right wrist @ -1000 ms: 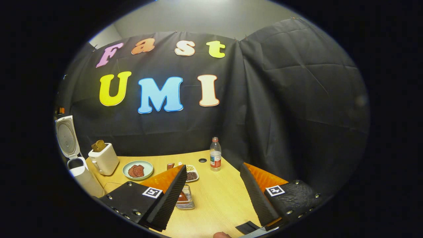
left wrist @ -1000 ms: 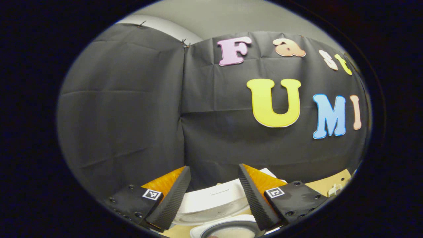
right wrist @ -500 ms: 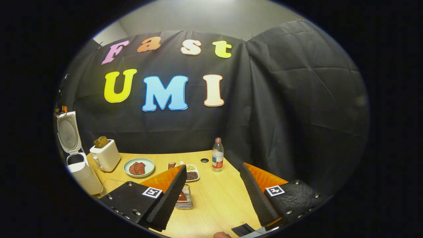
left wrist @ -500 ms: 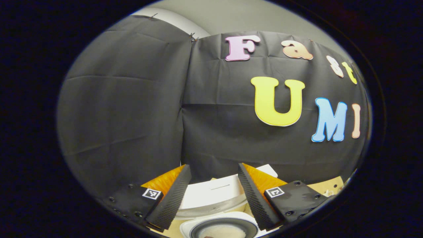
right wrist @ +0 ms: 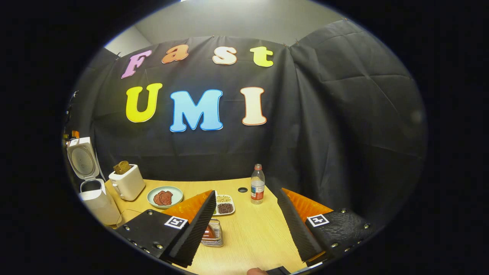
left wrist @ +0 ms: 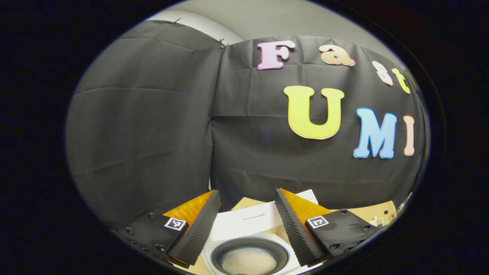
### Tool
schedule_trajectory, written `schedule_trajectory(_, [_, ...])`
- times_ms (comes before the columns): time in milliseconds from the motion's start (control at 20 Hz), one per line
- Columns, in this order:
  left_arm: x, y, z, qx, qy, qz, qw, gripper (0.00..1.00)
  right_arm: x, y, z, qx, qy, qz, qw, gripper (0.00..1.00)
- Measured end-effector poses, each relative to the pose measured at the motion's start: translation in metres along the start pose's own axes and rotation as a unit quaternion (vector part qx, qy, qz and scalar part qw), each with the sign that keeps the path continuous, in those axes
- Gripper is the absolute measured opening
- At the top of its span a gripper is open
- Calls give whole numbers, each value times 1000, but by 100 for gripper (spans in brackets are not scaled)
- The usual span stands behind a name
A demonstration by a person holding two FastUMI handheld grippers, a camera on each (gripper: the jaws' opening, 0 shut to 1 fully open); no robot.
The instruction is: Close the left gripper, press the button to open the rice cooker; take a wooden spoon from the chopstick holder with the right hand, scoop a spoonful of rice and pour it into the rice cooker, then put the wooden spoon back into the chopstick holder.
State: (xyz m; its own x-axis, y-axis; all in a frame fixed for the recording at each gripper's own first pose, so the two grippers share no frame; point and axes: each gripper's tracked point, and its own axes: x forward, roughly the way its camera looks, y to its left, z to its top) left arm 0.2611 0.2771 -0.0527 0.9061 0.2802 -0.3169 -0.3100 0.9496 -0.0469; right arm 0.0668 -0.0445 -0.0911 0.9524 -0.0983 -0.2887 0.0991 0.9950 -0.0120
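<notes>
Left gripper view: left gripper [left wrist: 247, 225] spread wide, holding nothing, poised right above the open rice cooker [left wrist: 250, 258], lid [left wrist: 248, 221] tipped back, rice visible in the pot. Right gripper view: right gripper [right wrist: 247, 227] equally wide and empty over the table [right wrist: 252, 236], rice cooker [right wrist: 93, 191] far off left; chopstick holder and spoon not made out.

In the right gripper view everything stands on the worktop [right wrist: 252, 233]. Taking the toaster [right wrist: 127, 183] as landmark: the rice cooker [right wrist: 95, 202] stands just to its left with its lid [right wrist: 82, 160] raised upright, a plate [right wrist: 165, 196] lies to its right, a divided dish [right wrist: 224, 204] farther right, and a bottle [right wrist: 258, 184] beyond that. A small tray [right wrist: 214, 233] lies nearer the camera than the divided dish.

In the left gripper view the inner pot [left wrist: 250, 254] sits in the cooker, rice [left wrist: 248, 261] in it.
</notes>
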Motion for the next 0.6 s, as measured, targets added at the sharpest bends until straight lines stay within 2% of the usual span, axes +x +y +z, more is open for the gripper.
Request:
schedule_trajectory(100, [-12, -7, -9, 5, 5, 4, 1000, 95, 6, -4, 0, 2, 1, 7, 1000, 98])
schedule_trajectory(150, [-17, -8, -14, 8, 8, 6, 1000, 99, 9, -5, 0, 4, 2, 10, 1000, 98])
schedule_trajectory(250, [-28, -13, -25, 8, 16, 8, 1000, 95, 15, -9, 0, 7, 5, 18, 1000, 98])
schedule_trajectory(300, [-33, -16, -31, 5, 21, 7, 1000, 100, 18, -8, -1, 8, 6, 22, 1000, 98])
schedule_trajectory(400, [-44, -22, -41, -5, 31, 4, 1000, 100, 22, -8, -2, 7, 7, 31, 999, 98])
schedule_trajectory(450, [-49, -24, -47, -10, 36, 2, 999, 95, 24, -7, -2, 4, 7, 35, 999, 98])
schedule_trajectory(500, [-54, -26, -52, -14, 41, 0, 999, 99, 26, -6, -2, 1, 7, 38, 999, 98])
schedule_trajectory(600, [-61, -32, -67, -18, 51, -2, 999, 99, 29, -5, -2, -3, 6, 44, 999, 98])
